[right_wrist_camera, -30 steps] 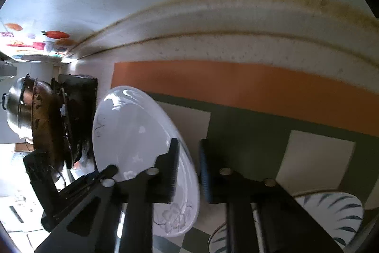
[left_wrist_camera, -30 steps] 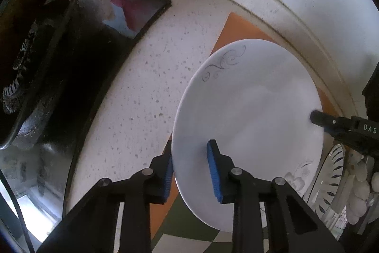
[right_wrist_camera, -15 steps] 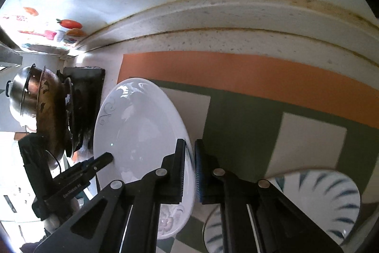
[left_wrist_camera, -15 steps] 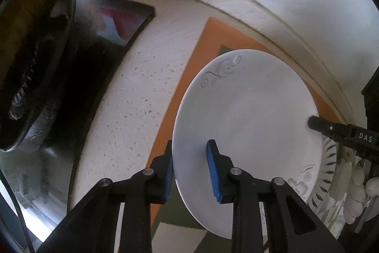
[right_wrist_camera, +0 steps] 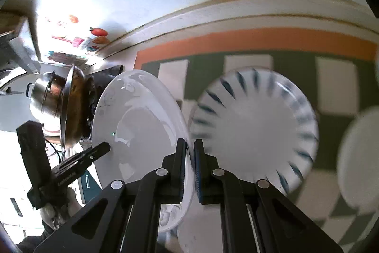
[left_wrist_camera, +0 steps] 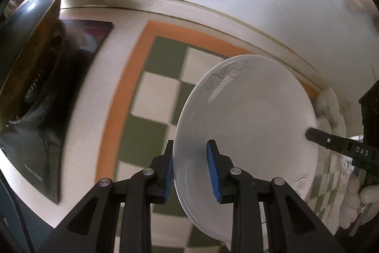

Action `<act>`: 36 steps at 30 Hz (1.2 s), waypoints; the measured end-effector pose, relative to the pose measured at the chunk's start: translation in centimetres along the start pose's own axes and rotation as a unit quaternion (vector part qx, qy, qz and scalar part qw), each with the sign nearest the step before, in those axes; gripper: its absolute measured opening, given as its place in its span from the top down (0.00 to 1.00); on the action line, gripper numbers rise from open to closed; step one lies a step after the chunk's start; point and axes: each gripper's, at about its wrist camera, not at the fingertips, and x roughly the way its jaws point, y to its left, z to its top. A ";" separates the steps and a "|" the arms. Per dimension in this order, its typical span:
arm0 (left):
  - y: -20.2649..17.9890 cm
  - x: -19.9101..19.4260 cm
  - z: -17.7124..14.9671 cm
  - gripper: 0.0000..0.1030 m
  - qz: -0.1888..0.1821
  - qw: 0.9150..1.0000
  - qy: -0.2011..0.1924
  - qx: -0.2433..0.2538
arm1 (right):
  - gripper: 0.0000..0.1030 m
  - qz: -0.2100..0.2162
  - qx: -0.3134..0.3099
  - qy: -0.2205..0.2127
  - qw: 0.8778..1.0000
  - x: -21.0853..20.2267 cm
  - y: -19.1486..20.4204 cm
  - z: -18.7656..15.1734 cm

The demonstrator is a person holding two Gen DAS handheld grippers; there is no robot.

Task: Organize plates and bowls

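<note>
A white plate (left_wrist_camera: 251,125) with grey swirl decoration is held tilted on edge above the checkered mat. My left gripper (left_wrist_camera: 190,168) has its blue pads on either side of the plate's near rim, with a visible gap on the right pad side. My right gripper (right_wrist_camera: 188,166) is shut on the opposite rim of the same plate (right_wrist_camera: 139,125). The right gripper's finger (left_wrist_camera: 331,141) shows at the plate's far edge in the left wrist view; the left gripper (right_wrist_camera: 80,158) shows in the right wrist view. A blue-striped plate (right_wrist_camera: 255,129) lies flat on the mat.
A green, white and orange checkered mat (left_wrist_camera: 151,96) covers the speckled counter. A black stove with a dark wok (left_wrist_camera: 30,58) stands left; metal pots (right_wrist_camera: 59,98) show in the right wrist view. Another white dish (right_wrist_camera: 360,158) lies at the right. The wall runs behind.
The white plate has been lifted and carried right over the mat. My right gripper closed on its rim. The striped plate came fully into the right wrist view.
</note>
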 end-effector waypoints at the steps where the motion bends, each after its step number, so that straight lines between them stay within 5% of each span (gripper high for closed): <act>1: -0.8 -0.2 -0.7 0.77 -0.002 1.000 0.002 0.005 | 0.91 -0.001 0.004 -0.004 1.000 -1.0 -0.7 -1.2; 9: -6.1 0.9 -5.7 0.77 -0.009 0.998 0.026 0.050 | 0.91 -0.002 0.040 -0.016 0.999 -5.8 -6.5 -9.1; 22: -9.6 5.9 -10.3 0.77 0.023 0.991 0.096 0.095 | 0.91 -0.006 0.088 0.004 0.996 -4.8 -12.6 -14.5; 36: -10.3 8.0 -11.5 0.75 0.047 0.986 0.115 0.108 | 0.91 -0.010 0.102 0.029 0.994 -2.2 -14.1 -17.0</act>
